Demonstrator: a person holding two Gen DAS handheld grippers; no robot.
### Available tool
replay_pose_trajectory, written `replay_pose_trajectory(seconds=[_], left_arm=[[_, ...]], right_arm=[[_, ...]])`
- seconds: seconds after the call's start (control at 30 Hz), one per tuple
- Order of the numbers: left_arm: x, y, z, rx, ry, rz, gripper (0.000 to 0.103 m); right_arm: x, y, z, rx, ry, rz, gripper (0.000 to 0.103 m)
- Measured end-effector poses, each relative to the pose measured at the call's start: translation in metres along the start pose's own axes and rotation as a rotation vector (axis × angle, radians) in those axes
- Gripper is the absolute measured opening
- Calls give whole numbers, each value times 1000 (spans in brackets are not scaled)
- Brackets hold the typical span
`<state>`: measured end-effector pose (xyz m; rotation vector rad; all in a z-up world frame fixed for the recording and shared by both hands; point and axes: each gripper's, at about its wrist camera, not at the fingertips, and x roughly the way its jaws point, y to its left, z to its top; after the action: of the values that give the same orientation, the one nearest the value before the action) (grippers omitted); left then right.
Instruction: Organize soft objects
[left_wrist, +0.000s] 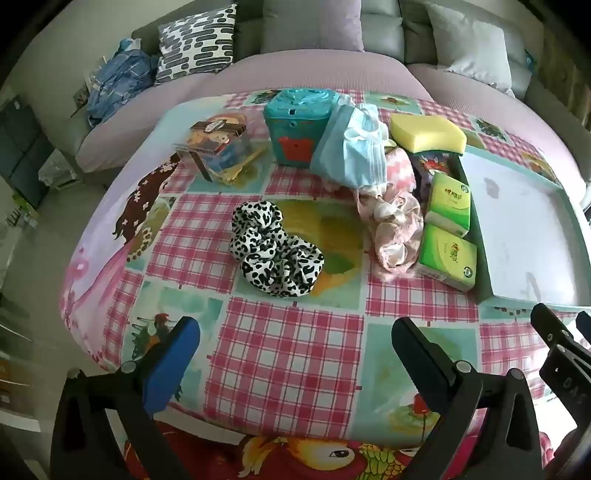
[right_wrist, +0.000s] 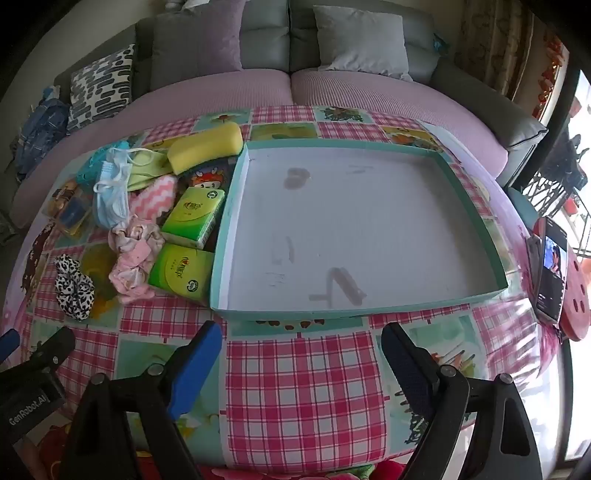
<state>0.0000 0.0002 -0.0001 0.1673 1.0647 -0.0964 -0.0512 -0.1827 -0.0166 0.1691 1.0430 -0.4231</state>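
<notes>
Left gripper (left_wrist: 295, 347): you are holding it low over the near part of the counter (left_wrist: 288, 369), its fingers (left_wrist: 173, 365) standing wide apart and gripping nothing.
Clear box (left_wrist: 218, 147): it is sitting at the far left of the checked cloth, with printed packets inside.
Leopard scrunchie (left_wrist: 275, 254): it is lying alone on the cloth, ahead of your left gripper and well apart from the pile.
Teal tin (left_wrist: 295, 129): it is standing upright behind the pile, with the blue face masks (left_wrist: 354, 155) leaning against its right side.
Pink scrunchie (left_wrist: 397, 229): it is lying crumpled just beside the two tissue packs, below the masks.
Pink zigzag cloth (right_wrist: 155, 199): it is lying between the masks and the farther tissue pack.
Yellow sponge (left_wrist: 428, 134): it is resting at the far end of the pile, near the tray's far left corner.
Green tissue packs (left_wrist: 448, 236): the two are lying one behind the other, right against the tray's left wall.
Tray (right_wrist: 229, 236): it is sitting on the right half of the counter, its white floor showing only faint marks.
Right gripper (right_wrist: 301, 354): you are hovering it just short of the tray's near wall, fingers (right_wrist: 195, 365) spread and holding nothing.
Phone (right_wrist: 552, 266): it is lying at the far right edge, screen lit.
</notes>
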Motion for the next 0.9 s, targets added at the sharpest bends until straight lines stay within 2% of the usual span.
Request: replay_pose_trajectory(seconds=[0.2,0.23,0.37,0.9], left_arm=[[4,6,0,7,28,13,103],[7,-1,3,21,40,38,103],[6,-4,2,39,37,55,103],[10,-3,0,25,47,50,103]], right_arm=[[1,1,0,-2,5,-1,90],[1,1,0,-3,4,-3,90],[0,-1,-2,-7,2,-5,90],[1,1,0,-7,4,-11,90]])
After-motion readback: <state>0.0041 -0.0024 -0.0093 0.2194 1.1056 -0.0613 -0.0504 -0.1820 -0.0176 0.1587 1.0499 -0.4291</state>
